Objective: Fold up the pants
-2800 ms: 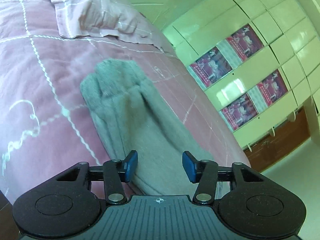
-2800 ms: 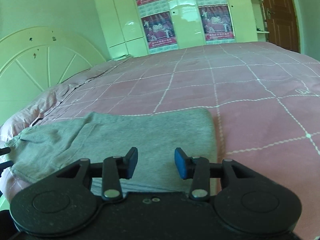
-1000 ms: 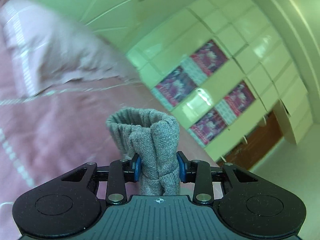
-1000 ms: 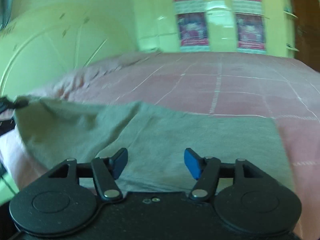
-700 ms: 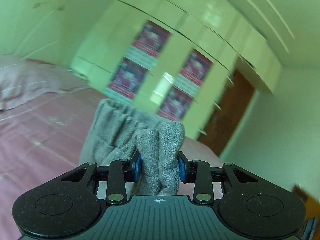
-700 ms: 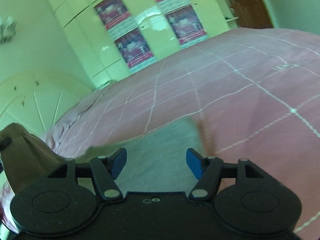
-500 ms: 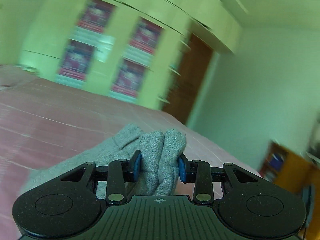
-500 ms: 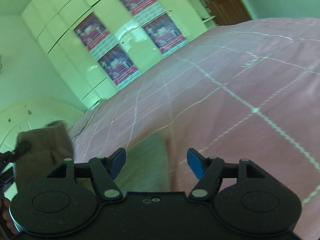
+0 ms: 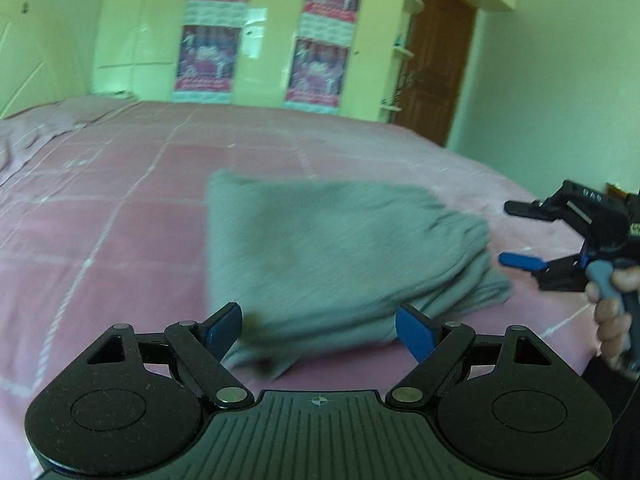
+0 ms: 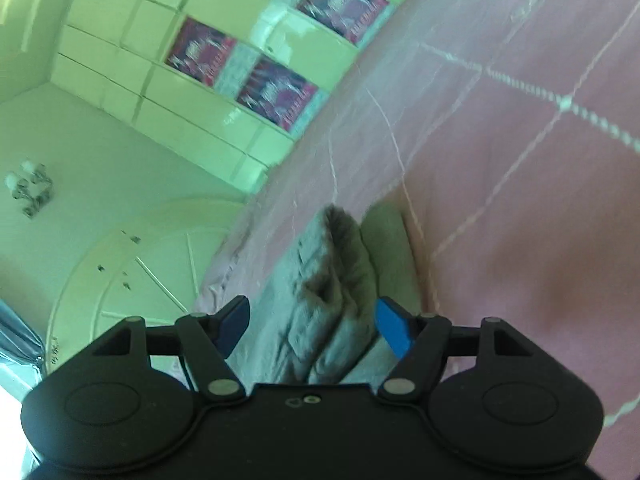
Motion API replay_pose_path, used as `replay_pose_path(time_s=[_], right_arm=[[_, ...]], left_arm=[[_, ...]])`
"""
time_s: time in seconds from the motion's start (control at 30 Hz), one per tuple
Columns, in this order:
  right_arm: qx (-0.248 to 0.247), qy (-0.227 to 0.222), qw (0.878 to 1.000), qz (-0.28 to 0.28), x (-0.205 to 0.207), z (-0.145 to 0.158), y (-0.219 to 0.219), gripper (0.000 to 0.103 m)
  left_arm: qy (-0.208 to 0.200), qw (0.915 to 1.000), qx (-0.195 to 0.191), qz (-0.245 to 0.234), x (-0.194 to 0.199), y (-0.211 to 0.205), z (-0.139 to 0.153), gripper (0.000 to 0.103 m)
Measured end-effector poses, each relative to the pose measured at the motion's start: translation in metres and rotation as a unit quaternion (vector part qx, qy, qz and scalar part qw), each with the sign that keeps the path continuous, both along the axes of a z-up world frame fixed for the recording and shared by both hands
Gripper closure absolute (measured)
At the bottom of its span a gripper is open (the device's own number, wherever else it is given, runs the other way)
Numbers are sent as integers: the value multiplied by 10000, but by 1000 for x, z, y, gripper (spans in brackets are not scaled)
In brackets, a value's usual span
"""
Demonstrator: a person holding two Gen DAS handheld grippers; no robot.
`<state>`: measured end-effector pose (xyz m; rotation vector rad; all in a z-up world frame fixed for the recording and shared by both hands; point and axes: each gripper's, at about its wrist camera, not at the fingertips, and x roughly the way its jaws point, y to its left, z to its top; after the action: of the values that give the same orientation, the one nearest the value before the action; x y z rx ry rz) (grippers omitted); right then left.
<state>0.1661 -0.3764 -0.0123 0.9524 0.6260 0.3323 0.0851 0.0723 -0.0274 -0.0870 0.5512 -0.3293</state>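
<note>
Your left tongs (image 9: 318,330) have just been opening and stand wide, gripping nothing; the right tongs (image 10: 313,330) gape empty too. The grey pants (image 9: 320,256) lie folded mid-frame on the pink bed (image 9: 120,200). Soft, light, floppy: pinch the stacked edge at right.

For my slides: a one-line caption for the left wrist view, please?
Left gripper, jaws just opened, over folded grey knit pants on a pink checked bedspread.

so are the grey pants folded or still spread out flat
Folded: the grey pants lie doubled on the pink bedspread, stacked layers showing at their right edge. The left tongs have just opened, nothing gripped.
</note>
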Motion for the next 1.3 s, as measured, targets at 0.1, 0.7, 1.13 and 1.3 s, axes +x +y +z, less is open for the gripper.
replay_pose_path(time_s=[0.1, 0.7, 1.13, 1.3], right_arm=[[308, 449, 9985, 93, 10, -12, 8, 40], [-563, -1001, 9924, 442, 18, 106, 61, 83], [178, 487, 9979, -380, -1, -25, 0, 80], [314, 526, 9977, -302, -11, -26, -14, 69]], left_arm=[[209, 9996, 15, 205, -4, 17, -12, 19], [566, 9907, -163, 1224, 50, 20, -29, 19], [549, 9904, 213, 1249, 44, 3, -32, 15], [785, 9917, -59, 1015, 37, 14, -26, 1]])
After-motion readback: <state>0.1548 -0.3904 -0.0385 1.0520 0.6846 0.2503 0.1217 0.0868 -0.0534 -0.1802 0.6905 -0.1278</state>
